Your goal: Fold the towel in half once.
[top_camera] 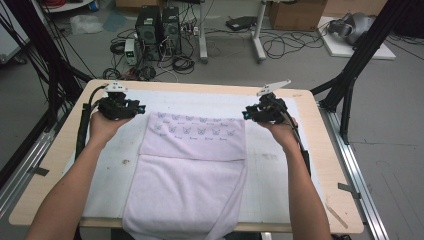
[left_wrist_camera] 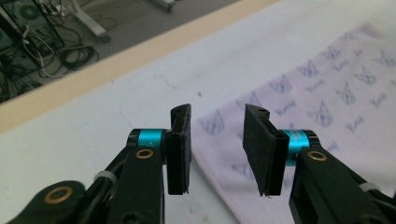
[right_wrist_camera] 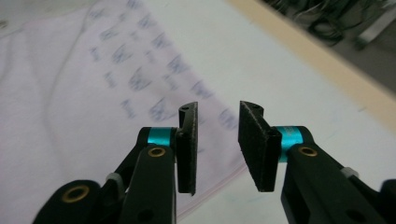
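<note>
Hovering over folded towel (top_camera: 192, 165), both grippers released.

Holding left gripper (top_camera: 131, 108) and right gripper (top_camera: 253, 114) just off the far corners, jaws parted, gripping nothing. Lying flat mid-table (top_camera: 60, 150), far part folded toward the person, fold edge running left to right between the grippers. Sitting equally near both hands, long axis front to back.
</note>
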{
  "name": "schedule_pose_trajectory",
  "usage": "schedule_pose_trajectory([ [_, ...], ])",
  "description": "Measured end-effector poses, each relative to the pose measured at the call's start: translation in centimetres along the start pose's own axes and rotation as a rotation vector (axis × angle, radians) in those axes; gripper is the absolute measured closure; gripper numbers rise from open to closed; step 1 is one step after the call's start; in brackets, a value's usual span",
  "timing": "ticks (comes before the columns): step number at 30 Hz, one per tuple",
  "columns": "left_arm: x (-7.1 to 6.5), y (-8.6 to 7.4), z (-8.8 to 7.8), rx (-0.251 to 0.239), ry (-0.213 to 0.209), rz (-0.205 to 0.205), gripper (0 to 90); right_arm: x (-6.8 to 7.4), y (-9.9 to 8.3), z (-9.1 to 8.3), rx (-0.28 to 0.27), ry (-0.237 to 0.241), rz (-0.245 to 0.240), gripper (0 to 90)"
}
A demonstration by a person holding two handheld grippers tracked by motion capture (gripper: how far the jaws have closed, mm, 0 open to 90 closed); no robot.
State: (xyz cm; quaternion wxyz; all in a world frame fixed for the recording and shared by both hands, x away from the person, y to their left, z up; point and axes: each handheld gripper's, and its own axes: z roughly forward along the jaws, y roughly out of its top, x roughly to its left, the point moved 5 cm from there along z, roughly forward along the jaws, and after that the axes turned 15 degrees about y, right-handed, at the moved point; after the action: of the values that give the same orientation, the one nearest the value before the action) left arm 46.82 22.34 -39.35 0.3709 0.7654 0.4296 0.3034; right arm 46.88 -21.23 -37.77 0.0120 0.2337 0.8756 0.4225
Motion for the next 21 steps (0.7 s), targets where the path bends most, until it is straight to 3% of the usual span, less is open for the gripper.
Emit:
schedule_pose_trajectory([
  [5, -1.3, -2.3, -1.0, -0.024, -0.051, 0.016, 59.1, 2.4, -2.6, 1.2, -0.006, 0.04, -0.016, 65.6],
  [9, -2.8, -3.9, -1.8, -0.052, -0.119, 0.031, 58.5, 4.0, -4.2, 2.1, -0.023, 0.075, -0.012, 64.3],
  [13, -4.3, -5.8, -2.2, -0.05, -0.174, 0.059, 58.5, 5.2, -5.6, 3.3, 0.002, 0.105, -0.031, 63.4],
  [21, -5.8, -8.7, -1.8, 0.009, -0.249, 0.097, 59.0, 5.7, -8.1, 5.7, 0.049, 0.143, -0.009, 61.8],
])
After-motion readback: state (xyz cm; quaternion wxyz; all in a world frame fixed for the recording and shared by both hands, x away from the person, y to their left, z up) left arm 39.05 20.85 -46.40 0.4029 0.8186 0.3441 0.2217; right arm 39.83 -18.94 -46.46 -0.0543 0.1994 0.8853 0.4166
